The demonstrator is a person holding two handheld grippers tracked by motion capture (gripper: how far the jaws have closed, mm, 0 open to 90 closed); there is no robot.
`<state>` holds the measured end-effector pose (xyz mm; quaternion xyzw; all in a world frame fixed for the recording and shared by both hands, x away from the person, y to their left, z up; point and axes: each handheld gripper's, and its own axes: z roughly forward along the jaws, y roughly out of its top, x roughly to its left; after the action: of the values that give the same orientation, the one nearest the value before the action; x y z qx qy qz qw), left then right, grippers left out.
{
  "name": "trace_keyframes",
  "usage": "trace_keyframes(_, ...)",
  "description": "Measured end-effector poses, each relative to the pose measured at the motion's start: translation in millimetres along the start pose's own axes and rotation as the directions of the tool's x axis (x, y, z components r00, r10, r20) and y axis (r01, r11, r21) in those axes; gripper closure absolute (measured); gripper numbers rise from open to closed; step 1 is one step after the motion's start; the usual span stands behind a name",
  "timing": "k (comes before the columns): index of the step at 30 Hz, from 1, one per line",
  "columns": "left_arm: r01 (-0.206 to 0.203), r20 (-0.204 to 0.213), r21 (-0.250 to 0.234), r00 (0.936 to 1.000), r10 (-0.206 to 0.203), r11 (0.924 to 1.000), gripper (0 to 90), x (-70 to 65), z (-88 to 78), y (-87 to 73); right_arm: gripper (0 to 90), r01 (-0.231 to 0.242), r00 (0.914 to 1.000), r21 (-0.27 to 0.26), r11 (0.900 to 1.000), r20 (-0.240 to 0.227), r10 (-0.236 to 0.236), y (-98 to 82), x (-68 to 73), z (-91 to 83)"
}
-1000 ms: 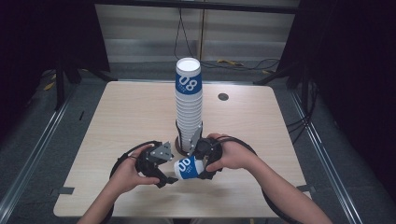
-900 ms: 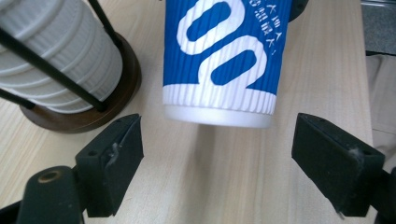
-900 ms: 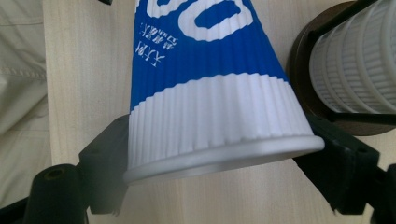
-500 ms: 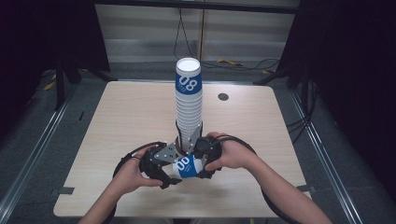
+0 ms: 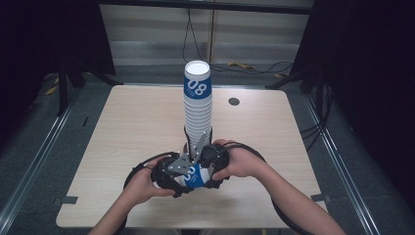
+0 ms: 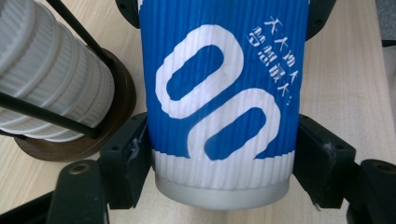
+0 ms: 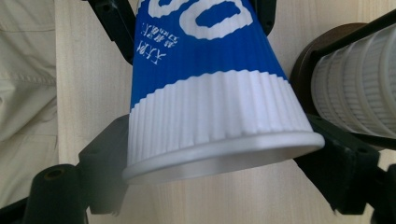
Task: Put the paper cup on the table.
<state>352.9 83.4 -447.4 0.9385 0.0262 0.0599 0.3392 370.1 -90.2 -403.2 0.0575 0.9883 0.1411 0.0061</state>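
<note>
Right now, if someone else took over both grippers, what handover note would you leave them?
Left gripper: jaws have just been closing, pads now on the base end of the blue cup.
Right gripper: jaws clamp the same cup near its rim end.
The cup lies sideways between both grippers, just above the table, in front of the cup stack in its wire holder.
Done: one cup is off the stack, held at both ends.
Left: probably hand the cup to one gripper and set it down; that is a guess.
</note>
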Motion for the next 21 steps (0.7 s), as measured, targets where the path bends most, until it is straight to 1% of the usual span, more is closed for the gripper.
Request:
trace_keyframes(1,-0.005,0.000,0.002,1.0000,0.005,1.0000,28.1,0.3,0.0,0.0,17.3,0.002,1.0000,0.000,1.000,0.003,-0.002,0.5,-0.2,0.1)
trace_keyframes(3,0.000,-0.001,0.006,1.0000,0.000,1.0000,28.3,0.0,-0.1,-0.1,17.3,0.002,1.0000,-0.002,1.000,0.003,-0.002,0.9,-0.4,0.4)
trace_keyframes(5,-0.006,0.009,0.016,0.9999,0.006,0.9999,28.5,0.7,-0.4,0.4,17.3,-0.003,1.0000,0.004,1.000,0.002,0.003,1.3,-0.1,0.4)
trace_keyframes(6,-0.010,0.005,0.015,0.9999,0.010,0.9998,28.5,0.9,0.2,0.7,17.3,0.007,1.0000,-0.005,1.000,0.003,-0.007,1.9,-0.6,1.1)
trace_keyframes(7,-0.006,0.006,0.018,1.0000,0.006,0.9998,28.5,0.6,0.1,0.7,17.3,-0.011,0.9999,0.005,1.000,0.002,0.011,2.1,0.8,0.7)
trace_keyframes(8,-0.006,0.005,0.021,1.0000,0.006,0.9998,28.6,0.3,0.0,0.8,17.3,-0.013,0.9999,0.009,1.000,0.000,0.013,2.2,0.9,0.7)
trace_keyframes(9,-0.007,0.005,0.023,1.0000,0.007,0.9997,28.6,0.4,-0.1,0.8,17.3,0.009,1.0000,-0.003,1.000,0.000,-0.009,2.2,-0.6,1.6)
trace_keyframes(11,-0.007,0.007,0.025,0.9999,0.007,0.9997,28.8,0.6,-0.2,0.9,17.3,0.008,1.0000,-0.005,1.000,-0.001,-0.008,2.2,-0.7,2.0)
trace_keyframes(12,-0.011,-0.004,0.023,0.9999,0.012,0.9997,28.8,0.3,0.5,0.9,17.3,0.005,1.0000,-0.004,1.000,0.000,-0.005,2.2,-0.5,1.9)
trace_keyframes(14,-0.014,0.005,0.034,0.9999,0.014,0.9993,29.0,0.5,0.6,1.3,17.2,0.008,1.0000,-0.006,1.000,-0.001,-0.008,1.9,-0.6,2.5)
trace_keyframes(15,-0.008,0.005,0.038,1.0000,0.008,0.9992,29.1,0.1,0.9,1.2,17.1,0.002,1.0000,-0.005,1.000,-0.001,-0.002,2.0,-0.2,2.8)
trace_keyframes(16,-0.008,0.015,0.046,0.9999,0.007,0.9989,29.1,1.0,0.7,1.3,17.1,0.004,1.0000,-0.005,1.000,0.000,-0.004,1.9,-0.3,3.3)
trace_keyframes(18,-0.008,0.011,0.048,0.9999,0.008,0.9988,29.3,1.2,1.0,1.1,16.9,0.002,1.0000,-0.007,1.000,0.001,-0.002,1.6,-0.1,4.1)
trace_keyframes(19,-0.002,0.001,0.043,1.0000,0.002,0.9991,29.4,0.4,1.8,0.7,16.8,-0.008,1.0000,-0.008,1.000,0.002,0.008,1.2,0.5,4.3)
trace_keyframes(20,-0.008,0.020,0.053,0.9998,0.007,0.9986,29.4,1.6,1.1,1.0,16.7,0.003,1.0000,-0.016,1.000,0.002,-0.003,1.1,-0.5,4.8)
trace_keyframes(21,0.001,0.020,0.050,0.9998,-0.002,0.9987,29.5,1.1,1.2,0.8,16.3,0.001,1.0000,-0.020,1.000,-0.002,-0.001,0.8,-0.4,5.3)
